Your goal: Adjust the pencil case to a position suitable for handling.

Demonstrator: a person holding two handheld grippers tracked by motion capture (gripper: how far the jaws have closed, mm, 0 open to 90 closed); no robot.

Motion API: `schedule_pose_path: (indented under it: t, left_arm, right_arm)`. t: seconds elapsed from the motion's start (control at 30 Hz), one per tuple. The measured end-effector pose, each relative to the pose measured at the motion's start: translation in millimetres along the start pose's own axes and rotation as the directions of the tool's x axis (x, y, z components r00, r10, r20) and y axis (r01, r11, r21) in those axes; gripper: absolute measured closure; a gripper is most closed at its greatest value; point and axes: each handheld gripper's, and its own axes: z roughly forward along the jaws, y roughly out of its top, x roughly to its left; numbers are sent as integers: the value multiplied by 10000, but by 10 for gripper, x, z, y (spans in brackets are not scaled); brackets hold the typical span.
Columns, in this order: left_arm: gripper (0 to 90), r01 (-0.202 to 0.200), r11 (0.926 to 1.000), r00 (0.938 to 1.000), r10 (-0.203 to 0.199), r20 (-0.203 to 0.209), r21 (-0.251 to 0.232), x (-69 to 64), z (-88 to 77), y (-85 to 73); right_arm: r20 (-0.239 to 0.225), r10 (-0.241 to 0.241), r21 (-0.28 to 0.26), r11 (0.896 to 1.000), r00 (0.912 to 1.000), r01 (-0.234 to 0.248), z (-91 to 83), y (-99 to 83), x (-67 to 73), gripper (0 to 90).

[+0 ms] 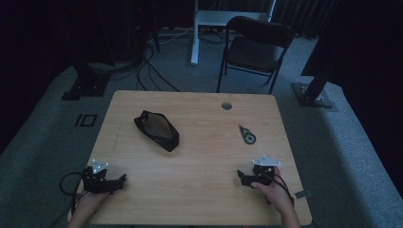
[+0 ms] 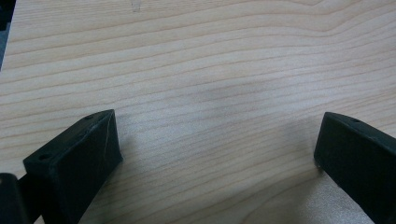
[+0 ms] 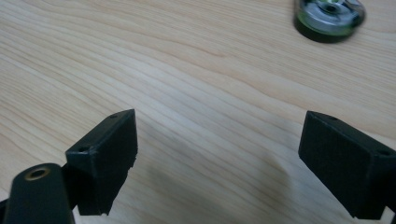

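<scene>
Tape dispenser [image 1: 247, 135], small, teardrop-shaped with a green-rimmed round end, lies flat on the right half of the worktop [image 1: 199, 142], ahead of my right gripper [image 1: 243, 178] and slightly to its right in the high view. Its long axis runs diagonally: pointed tip toward the far left, round end toward the near right. In the right gripper view the round end [image 3: 329, 18] sits at the top, right of centre, well apart from the jaws, so the reach is forward with a small rightward correction. Right jaws: spread wide, nothing between them, bare wood under the gap. Left gripper [image 1: 122, 179] rests near the left front edge, jaws equally wide and holding nothing; the left gripper view gives plain wood grain between them. Black mesh pouch [image 1: 157, 130] lies left of centre, nearer the left hand, its length also diagonal. Judgement: right hand is clearly the nearer one for the dispenser; left is better placed for the pouch.
</scene>
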Motion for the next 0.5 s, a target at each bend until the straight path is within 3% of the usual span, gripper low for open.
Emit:
schedule_pose_path:
  t: [0.5]
  left_arm:
    - [5, -1, 10000, 10000, 1, 0, 3, 0, 0, 0]
  right_arm:
    - [-534, -393, -133, 9992, 9978, 387, 181, 210, 232, 131]
